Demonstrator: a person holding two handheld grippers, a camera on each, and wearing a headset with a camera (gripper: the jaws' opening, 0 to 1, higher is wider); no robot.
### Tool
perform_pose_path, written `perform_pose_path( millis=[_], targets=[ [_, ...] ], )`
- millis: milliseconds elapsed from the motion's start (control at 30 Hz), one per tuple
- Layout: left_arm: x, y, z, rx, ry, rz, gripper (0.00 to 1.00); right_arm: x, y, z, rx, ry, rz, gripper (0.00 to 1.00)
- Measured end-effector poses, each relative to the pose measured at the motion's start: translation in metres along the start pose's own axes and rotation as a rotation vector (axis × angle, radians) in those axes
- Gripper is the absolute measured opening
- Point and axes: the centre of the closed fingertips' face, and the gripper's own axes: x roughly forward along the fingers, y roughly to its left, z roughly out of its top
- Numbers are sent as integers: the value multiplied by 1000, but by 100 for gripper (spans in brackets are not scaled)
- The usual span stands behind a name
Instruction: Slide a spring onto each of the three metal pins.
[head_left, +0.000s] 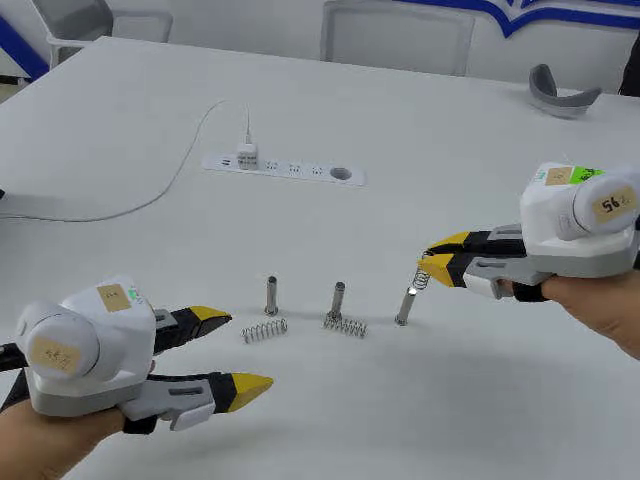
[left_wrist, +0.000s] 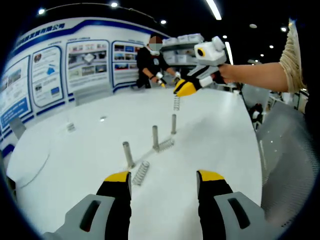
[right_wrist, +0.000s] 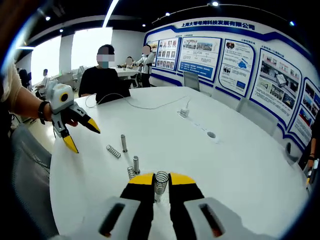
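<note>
If the spring (head_left: 421, 280) is let go before its hole is right over the top of the right pin (head_left: 405, 306), it could miss, bounce on the table (head_left: 150, 130) and roll away. The pin could also be knocked over — it is thin, it stands by itself, and it seems to lean a little in the head view. If the spring is pushed down crooked, it could get stuck on the pin's top or be bent.

The spring is pinched between the yellow tips of the right gripper (head_left: 428, 262), just above that pin; whether the two touch cannot be told. It is small, silver and made of thin wire loops, so it can be squashed if it is squeezed too hard.

Two more are lying flat on the table — a second spring (head_left: 264, 330) just beside the left pin (head_left: 271, 295), and a third spring (head_left: 345, 325) at the foot of the middle pin (head_left: 337, 300). No pin has a spring on it yet.

The left gripper (head_left: 245, 350) is held low near the left pin, its jaws spread wide with nothing between them.
</note>
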Motion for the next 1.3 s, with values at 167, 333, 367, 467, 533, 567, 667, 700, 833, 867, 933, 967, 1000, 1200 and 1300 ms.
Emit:
perform_pose_path(
  millis=[167,333,367,467,533,567,667,700,833,867,933,967,1000,1200,1300],
  targets=[
    [-1,1,0,0,3,3,53,5,0,-3,8,6,1,12],
    [-1,1,0,-2,3,4,53,8,0,-8,23,12,4,12],
    [-1,2,0,-2,4,5,53,9,0,-9,24,14,4,12],
    [-1,2,-1,-3,5,6,53,9,0,-10,29,15,4,12],
    [-1,2,-1,-2,6,6,53,10,0,-12,31,16,2,12],
    [-1,2,-1,-2,6,6,53,11,0,-12,31,17,1,12],
    [-1,2,-1,-3,7,7,53,13,-1,-15,33,20,2,12],
    [-1,3,-1,-3,6,7,53,13,0,-15,34,20,3,12],
    [-1,3,-2,-2,9,7,53,17,1,-19,33,26,3,12],
    [-1,3,-2,-1,10,7,53,18,2,-20,31,29,2,12],
    [-1,3,-2,-2,9,7,53,19,2,-22,29,32,2,12],
    [-1,2,-2,-2,10,7,53,20,2,-24,31,35,2,12],
    [-1,2,-2,-2,10,6,53,21,2,-26,31,36,1,12],
    [-1,2,-2,-3,12,7,53,26,3,-35,49,50,2,12],
    [-1,1,-2,-3,13,6,53,29,5,-38,52,60,3,12]
  ],
)
